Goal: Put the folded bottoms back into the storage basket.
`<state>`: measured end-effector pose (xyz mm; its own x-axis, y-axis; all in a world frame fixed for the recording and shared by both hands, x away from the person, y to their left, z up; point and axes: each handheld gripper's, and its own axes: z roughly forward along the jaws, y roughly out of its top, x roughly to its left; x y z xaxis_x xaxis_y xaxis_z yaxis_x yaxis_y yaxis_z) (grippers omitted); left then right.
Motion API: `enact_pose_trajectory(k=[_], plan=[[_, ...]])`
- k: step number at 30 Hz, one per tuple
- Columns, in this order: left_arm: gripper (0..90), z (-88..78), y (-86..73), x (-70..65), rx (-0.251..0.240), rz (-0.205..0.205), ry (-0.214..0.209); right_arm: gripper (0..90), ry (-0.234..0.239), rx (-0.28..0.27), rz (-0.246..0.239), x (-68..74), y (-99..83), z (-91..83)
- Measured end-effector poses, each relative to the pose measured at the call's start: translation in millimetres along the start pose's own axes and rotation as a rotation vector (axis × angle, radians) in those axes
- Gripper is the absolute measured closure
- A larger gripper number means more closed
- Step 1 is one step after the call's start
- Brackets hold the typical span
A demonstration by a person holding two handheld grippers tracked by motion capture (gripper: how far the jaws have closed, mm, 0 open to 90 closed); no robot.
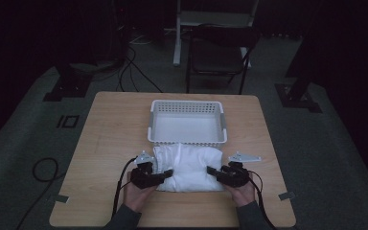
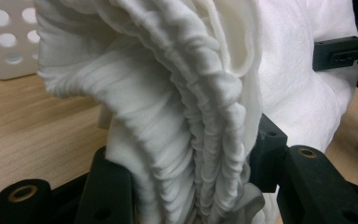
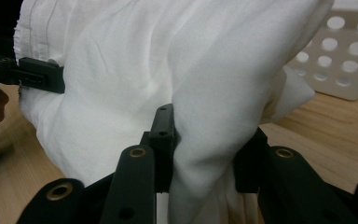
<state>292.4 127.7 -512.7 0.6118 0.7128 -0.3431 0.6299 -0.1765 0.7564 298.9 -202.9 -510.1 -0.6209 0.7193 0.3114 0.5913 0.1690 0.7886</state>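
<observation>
cloth (image 1: 189, 167), white and folded, lies near the table's (image 1: 110, 143) front edge before the basket (image 1: 188, 122); left claw (image 1: 165, 174) and right claw (image 1: 213, 171) each clamp a bunched side of it.

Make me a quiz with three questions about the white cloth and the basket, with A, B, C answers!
1. Where is the basket?
A. Beyond the cloth
B. On the floor
C. Under the cloth

2. What colour is the cloth?
A. Red
B. White
C. Blue

3. What are the grippers doing?
A. Both hang open over the basket
B. One lies flat on the table
C. Both pinch the cloth

Answers:
1. A: in the high view the basket stands right behind the cloth.
2. B: it is white in every view.
3. C: the left gripper squeezes a bunched fold, and the right gripper clamps the other side.
</observation>
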Motion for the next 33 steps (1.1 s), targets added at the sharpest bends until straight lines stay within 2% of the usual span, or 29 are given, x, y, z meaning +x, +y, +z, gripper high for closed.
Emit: enact_pose_trajectory(k=[12, 19, 33], plan=[[53.6, -11.6, 6.2, -3.5, -0.033, 0.014, -0.001, 67.3, -0.005, -0.035, -0.033, 8.7, 7.7, -7.6], [53.6, -15.4, 8.8, -4.8, -0.034, 0.015, 0.003, 67.3, -0.009, -0.038, -0.05, 11.2, 10.8, -8.5], [53.5, -24.5, 15.6, -9.1, -0.055, 0.015, 0.0, 67.3, -0.01, -0.051, -0.056, 14.7, 17.3, -12.6]])
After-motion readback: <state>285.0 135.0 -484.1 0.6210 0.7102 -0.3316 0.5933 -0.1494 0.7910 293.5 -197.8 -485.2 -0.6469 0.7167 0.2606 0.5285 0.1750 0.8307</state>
